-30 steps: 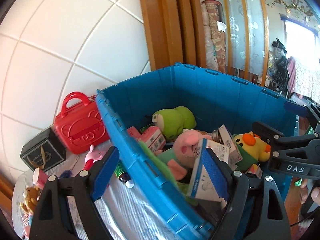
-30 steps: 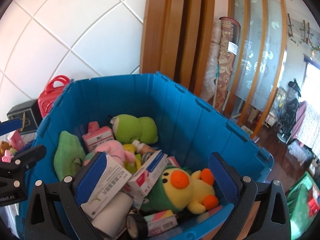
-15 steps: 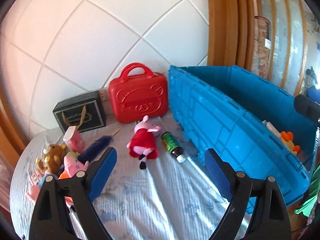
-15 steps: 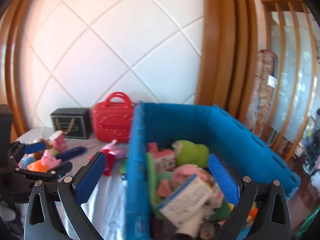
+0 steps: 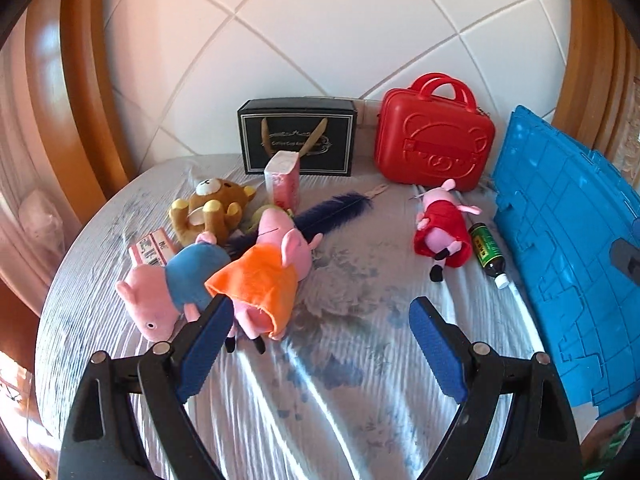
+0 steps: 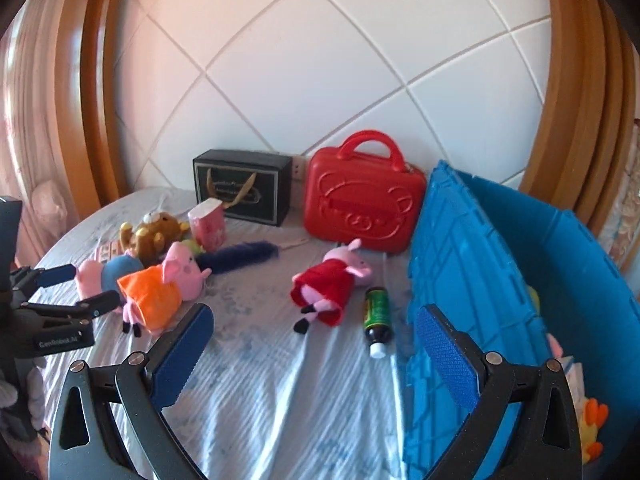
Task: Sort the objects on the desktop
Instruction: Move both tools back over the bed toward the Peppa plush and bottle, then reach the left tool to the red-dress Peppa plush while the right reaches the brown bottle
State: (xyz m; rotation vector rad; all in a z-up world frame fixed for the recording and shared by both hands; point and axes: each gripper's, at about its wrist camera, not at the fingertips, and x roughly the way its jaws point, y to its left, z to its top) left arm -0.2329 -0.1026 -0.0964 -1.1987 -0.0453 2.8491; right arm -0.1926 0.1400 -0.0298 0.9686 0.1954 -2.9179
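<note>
Blue plastic crate at the right edge of the tabletop, open at the top; inside, only a yellow-and-orange plush duck and a bit of pale packaging low by the near wall visible, the rest hidden behind the crate's side. Red toy suitcase shut and upright at the back wall, just beside the crate. Black gift box left of it, also against the wall, closed.

Loose on the wrinkled cloth: pig plush in a red dress near the crate, dark green bottle lying between that plush and the crate wall, white cap toward the camera. Farther left a cluster: pig plush in an orange dress, pig plush in blue, brown bear plush, pink carton standing upright, dark blue feather, small pink striped packet near the rounded left rim.

Left claw spread wide, nothing between the pads, having just widened a little; left pad just in front of the orange dress's hem. Right claw likewise wide apart and empty, right pad overlapping the crate's outer wall in view. Bare cloth between the two plush groups and across the near middle of the tabletop.
</note>
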